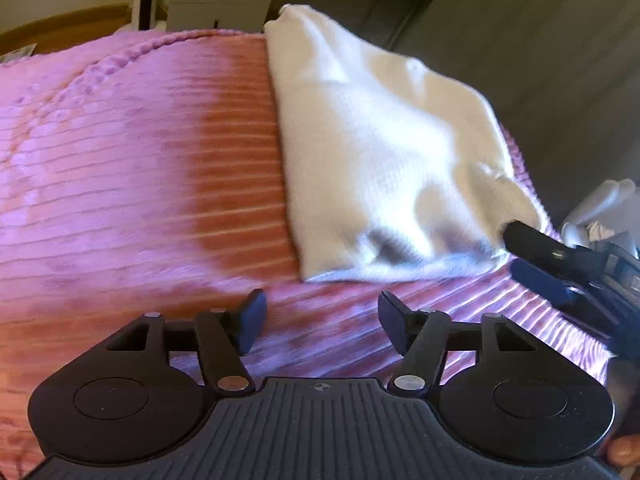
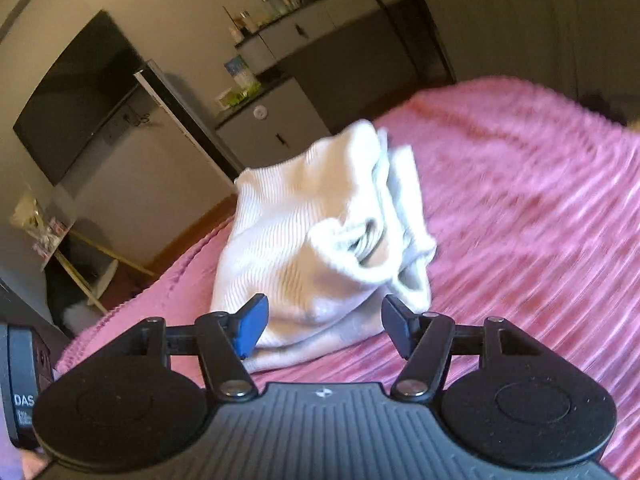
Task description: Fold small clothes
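Observation:
A white ribbed knit garment (image 1: 384, 152) lies folded on the pink ribbed blanket (image 1: 120, 184), near the bed's right edge. In the right wrist view the garment (image 2: 304, 240) is a lumpy pile with an opening facing me. My left gripper (image 1: 322, 320) is open over bare blanket, a short way in front of the garment's near hem. My right gripper (image 2: 324, 320) is open, and the garment's near edge lies between and just beyond its fingertips; the pads do not press on it. In the left wrist view my right gripper (image 1: 524, 258) sits at the garment's near right corner.
The blanket (image 2: 520, 208) stretches wide to the right of the garment. Past the bed's edge are a dark floor, a wall-mounted dark screen (image 2: 76, 92), grey cabinets (image 2: 276, 124) and a light folding stand (image 2: 80, 272). A pale bundle (image 1: 600, 208) lies beyond the bed's right edge.

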Demonstrator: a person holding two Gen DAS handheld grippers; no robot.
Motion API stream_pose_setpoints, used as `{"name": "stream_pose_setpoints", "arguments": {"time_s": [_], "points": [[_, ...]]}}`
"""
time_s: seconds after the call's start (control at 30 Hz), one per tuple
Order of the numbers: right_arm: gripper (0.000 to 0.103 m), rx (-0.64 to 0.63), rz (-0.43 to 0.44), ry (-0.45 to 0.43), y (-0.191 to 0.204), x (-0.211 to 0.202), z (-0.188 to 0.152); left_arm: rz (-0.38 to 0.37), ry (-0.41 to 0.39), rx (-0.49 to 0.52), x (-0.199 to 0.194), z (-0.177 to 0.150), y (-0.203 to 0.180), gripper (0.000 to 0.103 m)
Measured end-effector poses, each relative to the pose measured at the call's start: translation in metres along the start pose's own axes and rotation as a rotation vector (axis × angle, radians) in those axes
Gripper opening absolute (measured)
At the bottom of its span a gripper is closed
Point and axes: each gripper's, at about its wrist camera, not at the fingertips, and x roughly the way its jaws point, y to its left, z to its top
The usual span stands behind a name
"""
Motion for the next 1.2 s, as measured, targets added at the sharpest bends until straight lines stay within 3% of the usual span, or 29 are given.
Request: {"name": "stream_pose_setpoints", "arguments": {"time_s": [0.1, 0.17, 0.27, 0.33, 0.87, 1.03, 1.1, 1.17, 1.2], "points": [[0.057, 0.068, 0.003, -0.005, -0.007, 0.013, 0.007, 0.076, -0.005, 0.022, 0.009, 0.005, -0.009, 0.066], [0.052, 0.105, 0.017, -0.009, -0.014, 0.018, 0.008, 0.12, -0.006, 0.0, 0.012, 0.009, -0.006, 0.058], [0.036, 0.081, -0.003, -0.015, -0.013, 0.027, 0.008, 0.107, 0.003, -0.03, 0.011, 0.014, 0.0, 0.054], [0.02, 0.042, -0.017, -0.019, -0.012, 0.028, 0.006, 0.124, 0.005, -0.026, 0.009, 0.017, 0.003, 0.051], [0.014, -0.094, -0.067, -0.09, 0.0, 0.004, 0.004, 0.121, -0.022, -0.078, -0.006, 0.027, 0.024, 0.045], [0.014, -0.125, -0.119, -0.019, -0.014, 0.019, -0.004, 0.241, -0.1, -0.077, -0.022, 0.034, 0.041, 0.042], [0.016, -0.121, -0.116, 0.022, -0.022, 0.023, -0.005, 0.197, -0.105, -0.077, -0.029, 0.038, 0.046, 0.044], [0.019, -0.146, -0.126, 0.003, -0.019, 0.013, -0.004, 0.168, -0.119, -0.056, -0.035, 0.042, 0.042, 0.05], [0.026, -0.166, -0.145, -0.014, -0.014, 0.007, -0.003, 0.164, -0.129, -0.038, -0.036, 0.044, 0.038, 0.05]]}}
